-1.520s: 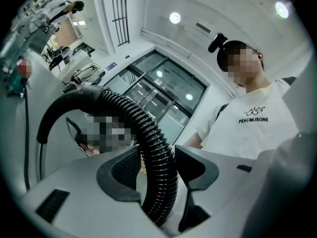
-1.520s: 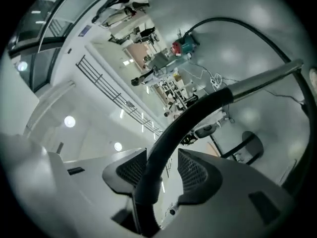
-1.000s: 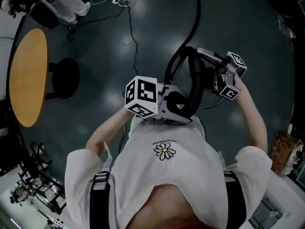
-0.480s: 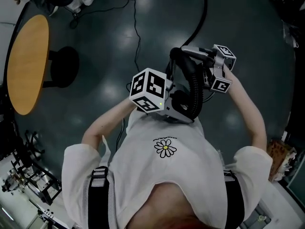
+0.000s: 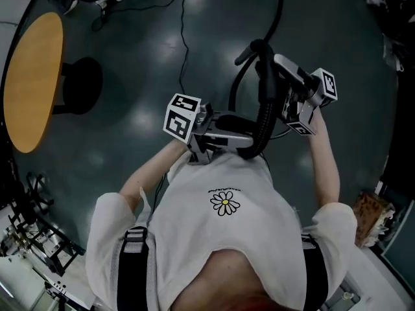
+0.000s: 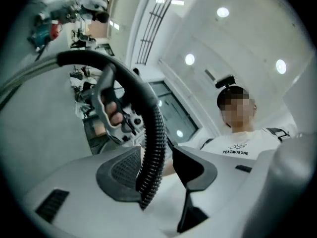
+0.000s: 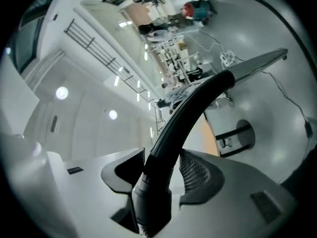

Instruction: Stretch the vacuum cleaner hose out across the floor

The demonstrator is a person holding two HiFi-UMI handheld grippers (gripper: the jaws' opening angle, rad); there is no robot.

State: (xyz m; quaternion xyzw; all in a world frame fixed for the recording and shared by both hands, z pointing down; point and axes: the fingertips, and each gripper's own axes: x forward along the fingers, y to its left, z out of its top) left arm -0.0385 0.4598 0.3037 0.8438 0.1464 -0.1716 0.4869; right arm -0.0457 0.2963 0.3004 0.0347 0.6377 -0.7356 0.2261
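Observation:
The black vacuum hose [image 5: 262, 109] arches in front of my chest, and its curved handle end [image 5: 249, 52] sticks out past the right gripper. My left gripper [image 5: 241, 135] has just been closing. The ribbed hose [image 6: 151, 148] lies on one pad, with a slim gap to the other. My right gripper [image 5: 277, 76] has just been opening around the smooth tube [image 7: 171, 148], which rests on one pad near the cuff. In the left gripper view, a hand [image 6: 113, 114] on the right gripper shows behind the hose.
A round wooden table [image 5: 29, 83] and a black stool [image 5: 81, 86] stand at the left. Thin cables [image 5: 185, 37] and a black line [image 5: 277, 11] run over the dark floor ahead. Equipment racks [image 5: 32, 245] sit at the lower left, a box [image 5: 366, 219] at the right.
The left gripper has rolled, so its marker cube faces differently, and has shifted left. The right gripper has moved right and up, and the hose's handle end now sticks out further.

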